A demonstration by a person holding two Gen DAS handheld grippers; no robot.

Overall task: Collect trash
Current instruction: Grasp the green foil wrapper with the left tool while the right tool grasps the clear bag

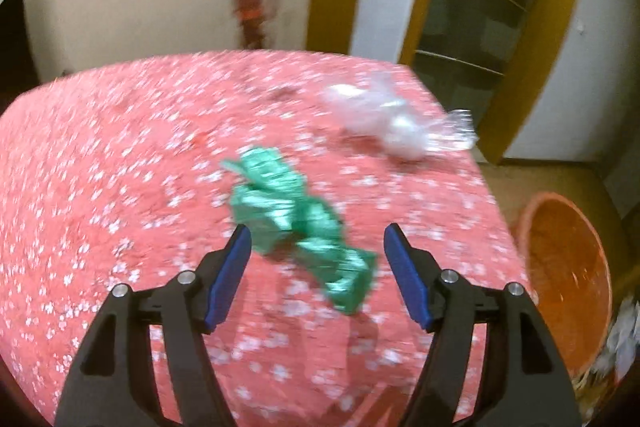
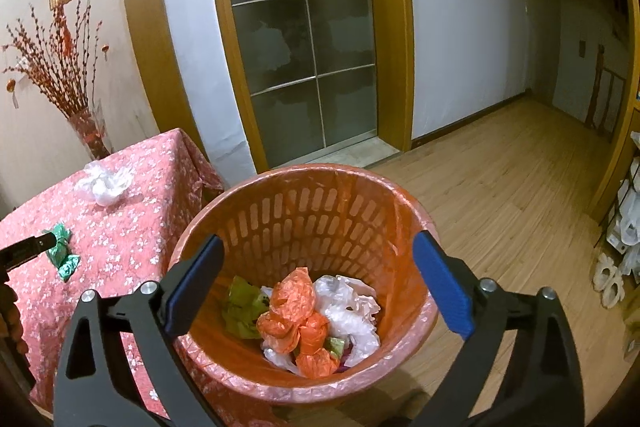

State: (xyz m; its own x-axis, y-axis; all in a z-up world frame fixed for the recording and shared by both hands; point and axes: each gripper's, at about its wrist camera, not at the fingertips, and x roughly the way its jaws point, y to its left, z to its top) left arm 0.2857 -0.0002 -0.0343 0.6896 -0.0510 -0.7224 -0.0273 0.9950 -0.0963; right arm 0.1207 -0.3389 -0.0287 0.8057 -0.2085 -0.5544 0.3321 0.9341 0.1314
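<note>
The left claw [image 1: 316, 239] is standing released, its blue pads either side of the crumpled green plastic bag [image 1: 298, 223] without pressing on it; the bag is lying on the bench [image 1: 100, 155], which is draped in a pink cloth with white blossoms. That placement reads as an approach to grasp. A crumpled clear-white plastic bag [image 1: 384, 119] is resting further along the same bench, near its far corner, well apart from the green one.

The right claw [image 2: 316, 277] is hanging wide open and empty over the round orange slotted wastebasket [image 2: 280, 215], which is lined with pink film and standing on the floor just beside the bench. Inside it, orange, white and yellow-green crumpled bags [image 2: 304, 319] are lying loose. In my judgement two items are remaining for collection.

The room is showing a pale wood plank floor [image 2: 500, 195], a frosted glass door in a yellow-brown frame [image 2: 304, 27], and a vase of red twigs [image 2: 86, 123] behind the bench.
</note>
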